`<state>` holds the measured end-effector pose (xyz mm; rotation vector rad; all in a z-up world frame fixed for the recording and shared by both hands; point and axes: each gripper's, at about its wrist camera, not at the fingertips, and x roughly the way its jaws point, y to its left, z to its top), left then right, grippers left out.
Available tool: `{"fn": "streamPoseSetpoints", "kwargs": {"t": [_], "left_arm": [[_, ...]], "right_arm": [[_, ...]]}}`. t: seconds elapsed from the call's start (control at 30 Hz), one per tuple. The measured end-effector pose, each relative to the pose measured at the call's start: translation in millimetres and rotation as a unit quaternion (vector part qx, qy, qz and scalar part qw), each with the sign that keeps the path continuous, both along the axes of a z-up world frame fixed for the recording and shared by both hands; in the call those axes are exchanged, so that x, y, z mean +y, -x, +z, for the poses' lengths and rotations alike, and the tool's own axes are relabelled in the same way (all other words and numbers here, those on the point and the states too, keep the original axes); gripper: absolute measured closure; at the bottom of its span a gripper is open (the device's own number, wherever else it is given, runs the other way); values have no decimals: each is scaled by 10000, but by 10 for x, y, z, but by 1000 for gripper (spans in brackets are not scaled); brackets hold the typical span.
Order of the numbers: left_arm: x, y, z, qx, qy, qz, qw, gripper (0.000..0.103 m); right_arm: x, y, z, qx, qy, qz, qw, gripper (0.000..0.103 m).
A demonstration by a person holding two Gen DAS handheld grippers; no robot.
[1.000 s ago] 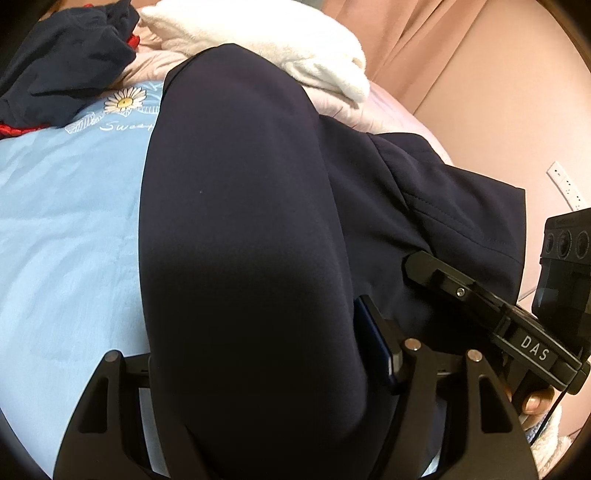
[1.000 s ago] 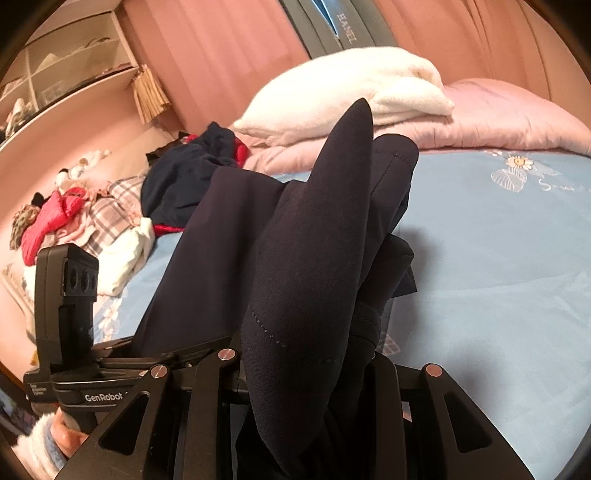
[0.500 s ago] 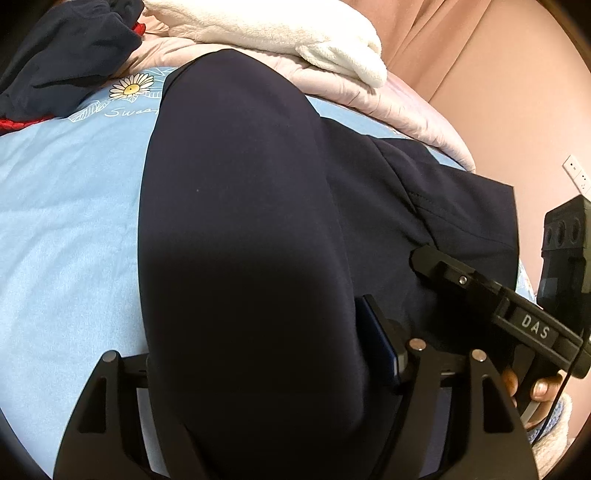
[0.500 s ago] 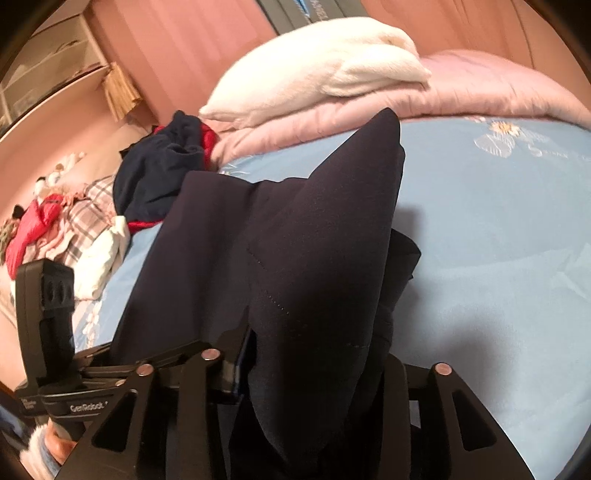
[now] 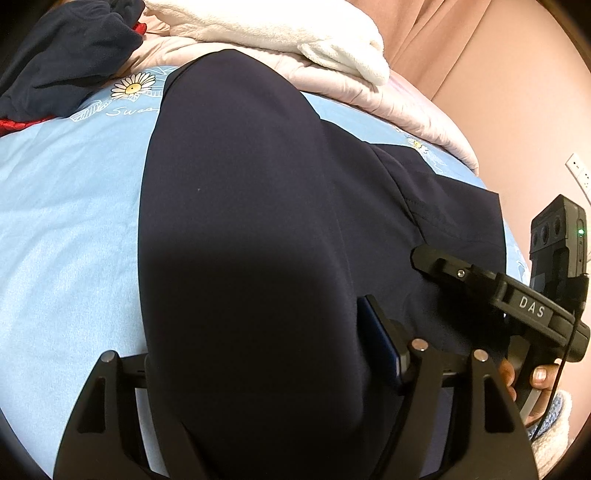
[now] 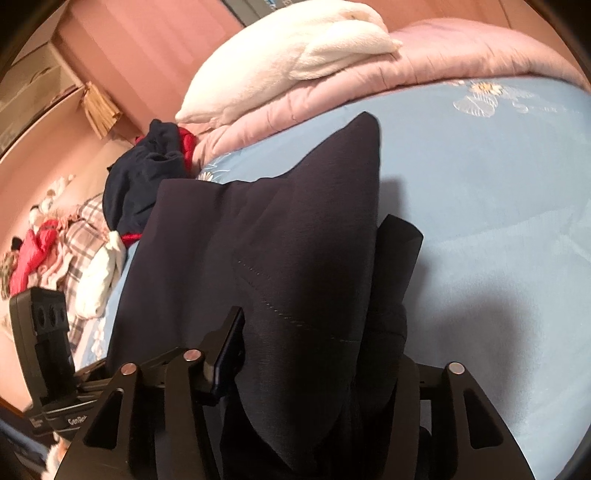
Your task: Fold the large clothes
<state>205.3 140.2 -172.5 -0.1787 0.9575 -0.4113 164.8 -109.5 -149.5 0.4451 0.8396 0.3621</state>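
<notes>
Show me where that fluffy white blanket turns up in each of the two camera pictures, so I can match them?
Left wrist view: the white blanket runs along the top edge, centre to right, lying on the pink quilt.
Right wrist view: the white blanket sits at top centre, again on the pink quilt.
Shared landmark: the dark navy garment fills the middle of both, spread on the light blue sheet.

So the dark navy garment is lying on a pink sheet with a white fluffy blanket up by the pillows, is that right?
Not quite: the sheet under the dark navy garment is light blue with daisy prints, not pink. The pink thing is the quilt at the head of the bed, and the white fluffy blanket lies on it. The right wrist view shows this.
</notes>
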Motion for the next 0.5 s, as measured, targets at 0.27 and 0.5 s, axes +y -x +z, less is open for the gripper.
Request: {"fn": "streamPoseSetpoints", "kwargs": {"t": [0.27,0.5], "left_arm": [[21,108,56,-142,-194,14,9997,28],[65,243,108,-218,-353,-29,9991,28]], "right_arm": [[-157,74,-32,152,-168,-222,9995,46],[-181,97,4,138,52,-374,9992,45]]}}
